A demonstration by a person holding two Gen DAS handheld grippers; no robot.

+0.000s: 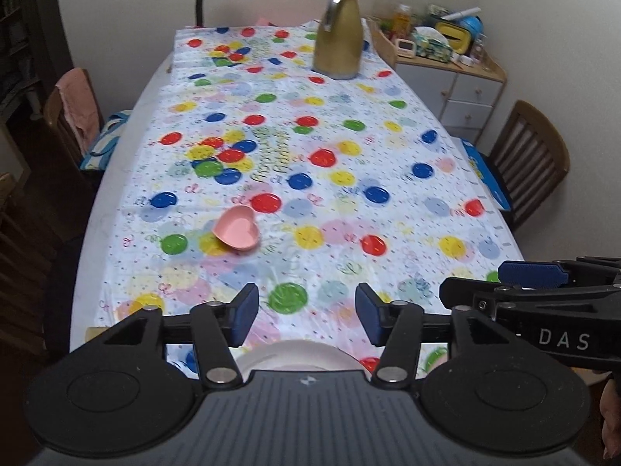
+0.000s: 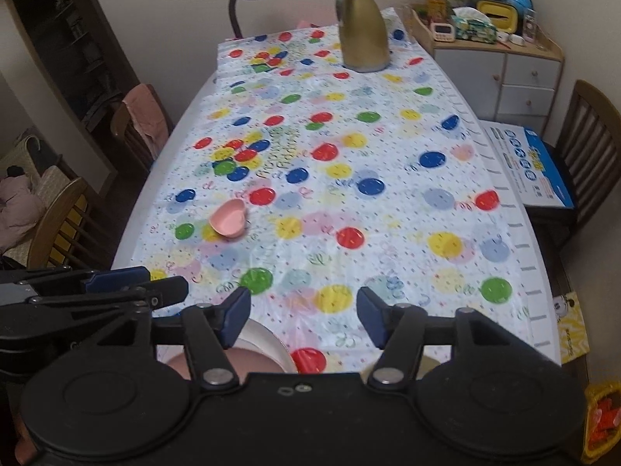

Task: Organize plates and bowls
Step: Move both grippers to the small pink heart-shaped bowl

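both my claws, left (image 1: 306,312) and right (image 2: 303,316), are apart and hold nothing. the pink heart bowl (image 1: 235,231) sits ahead on the left. i should pinch its rim gently.

A pink heart-shaped bowl (image 1: 235,232) sits alone on the left part of the counter, about midway along it, tipped so its open side faces up and toward the right. At the near edge, a white plate (image 1: 299,355) lies flat, mostly hidden. In the right wrist view it (image 2: 268,339) carries something pinkish-brown (image 2: 252,363), too hidden to identify.
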